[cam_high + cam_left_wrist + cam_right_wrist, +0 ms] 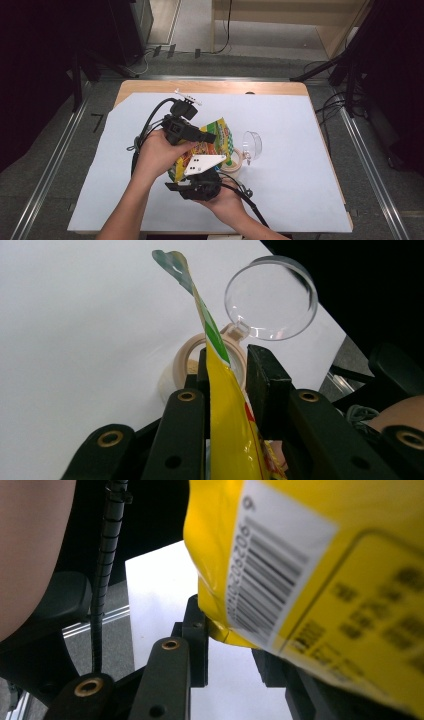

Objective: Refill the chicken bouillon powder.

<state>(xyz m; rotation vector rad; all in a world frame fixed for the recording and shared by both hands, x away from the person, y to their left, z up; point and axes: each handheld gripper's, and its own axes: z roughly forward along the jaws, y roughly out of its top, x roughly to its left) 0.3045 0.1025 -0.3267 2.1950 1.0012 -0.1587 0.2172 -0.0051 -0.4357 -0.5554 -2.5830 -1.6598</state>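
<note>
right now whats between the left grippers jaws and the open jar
The yellow packet: in the left gripper view it stands edge-on between the left gripper's jaws, running up across the mouth of the jar.

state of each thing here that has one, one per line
yellow packet: lifted off the table, tilted toward the jar, held by both grippers
left gripper: shut on the packet's edge, fingers on either side of it
right gripper: shut on the packet's lower end
jar: upright on the white sheet, open
clear lid: flipped up, hinged at the jar's rim
</note>
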